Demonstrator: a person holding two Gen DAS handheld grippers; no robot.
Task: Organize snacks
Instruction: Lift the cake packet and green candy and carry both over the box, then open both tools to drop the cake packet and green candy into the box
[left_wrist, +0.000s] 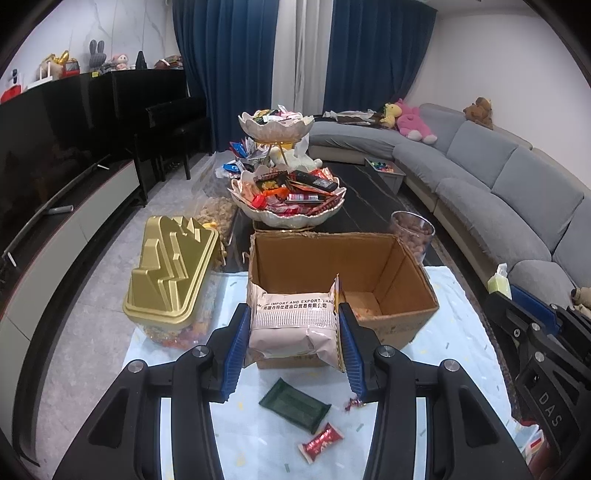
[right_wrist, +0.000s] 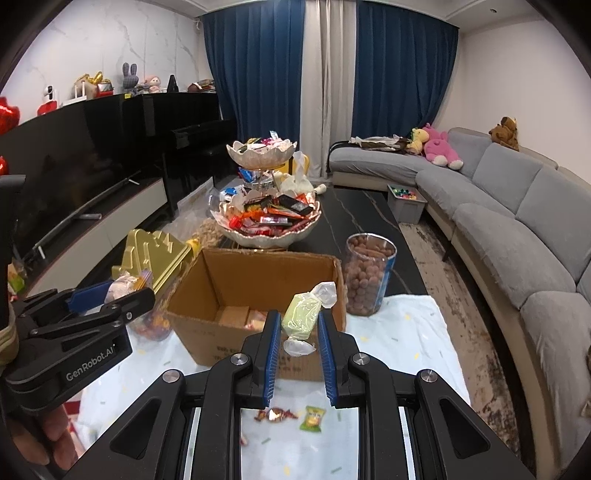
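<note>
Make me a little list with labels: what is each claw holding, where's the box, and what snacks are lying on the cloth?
left claw: shut on pink snack packet
right claw: shut on green wrapped candy
cardboard box: open, on the cloth, just beyond both claws
on the cloth: dark green packet, red candy, small green packet
behind box: two-tier snack bowl, gold tin, jar of nuts

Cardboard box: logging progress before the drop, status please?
Left hand-held gripper shut on pink snack packet. Right hand-held gripper shut on green wrapped candy. Cardboard box open, just ahead, nothing blocking.
</note>
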